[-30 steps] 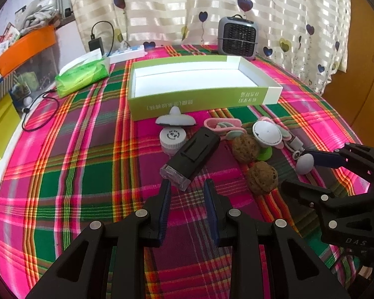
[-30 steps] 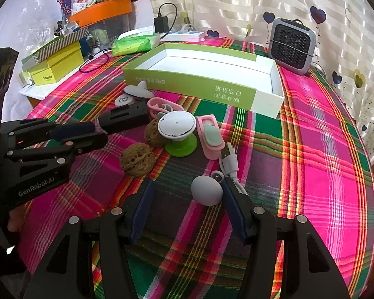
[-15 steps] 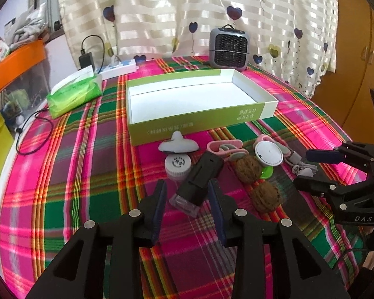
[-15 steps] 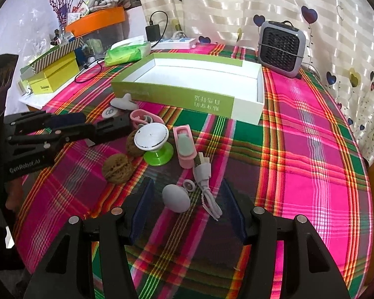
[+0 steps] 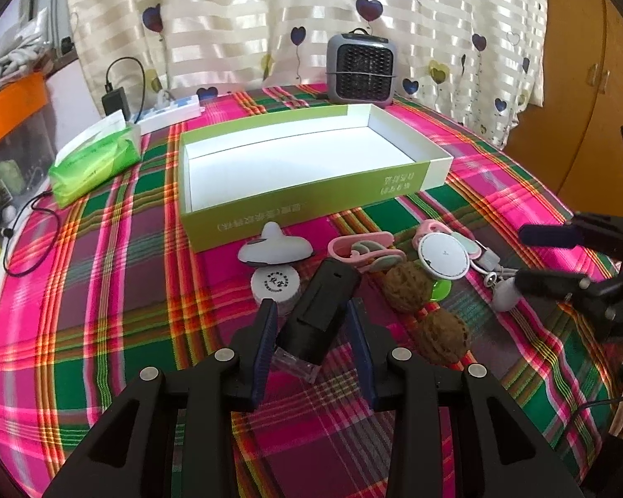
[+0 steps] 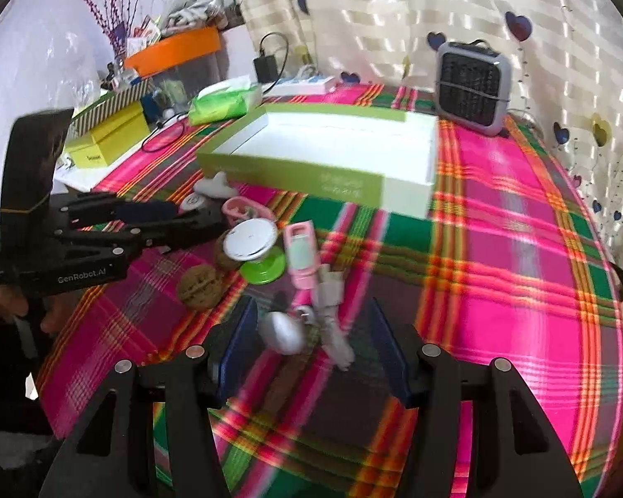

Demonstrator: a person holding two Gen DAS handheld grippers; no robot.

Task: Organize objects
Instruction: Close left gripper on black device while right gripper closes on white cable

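Our left gripper [image 5: 313, 342] sits wide, straddling the black device [image 5: 317, 313] near the green box [image 5: 311, 207], not pinching. We'd grab mid-body: rigid, smooth, probably slippery. Right gripper [image 6: 311, 342] open too.

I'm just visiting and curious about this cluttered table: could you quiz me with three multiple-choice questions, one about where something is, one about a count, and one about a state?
1. Where does the grey box-shaped fan heater stand?
A. Beyond the tray
B. Inside the tray
C. On the floor

2. How many brown wrinkled walnuts lie on the plaid tablecloth?
A. One
B. Two
C. Four

3. What is inside the shallow green cardboard tray?
A. Walnuts
B. A cable
C. Nothing

Answers: 1 A, it sits at the table's far edge by the curtain. 2 B, a second walnut lies nearer. 3 C, its white floor is bare.
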